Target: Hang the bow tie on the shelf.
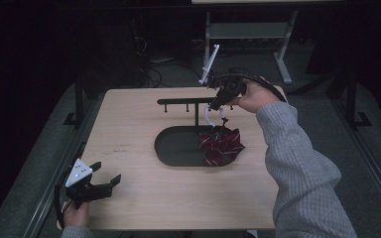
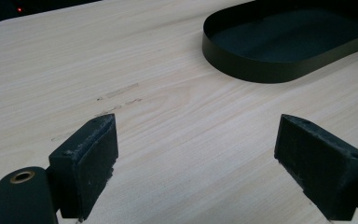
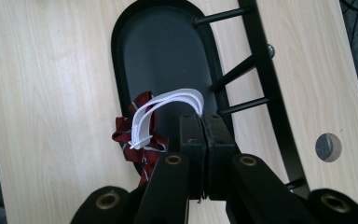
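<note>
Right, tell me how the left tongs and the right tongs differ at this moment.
The left tongs are open with nothing between the jaws; the right tongs are shut on the white strap of a red striped bow. The left tongs sit low at the table's near corner; the right tongs are raised over the black tray. Both are black, two-jawed and hand-held.
</note>
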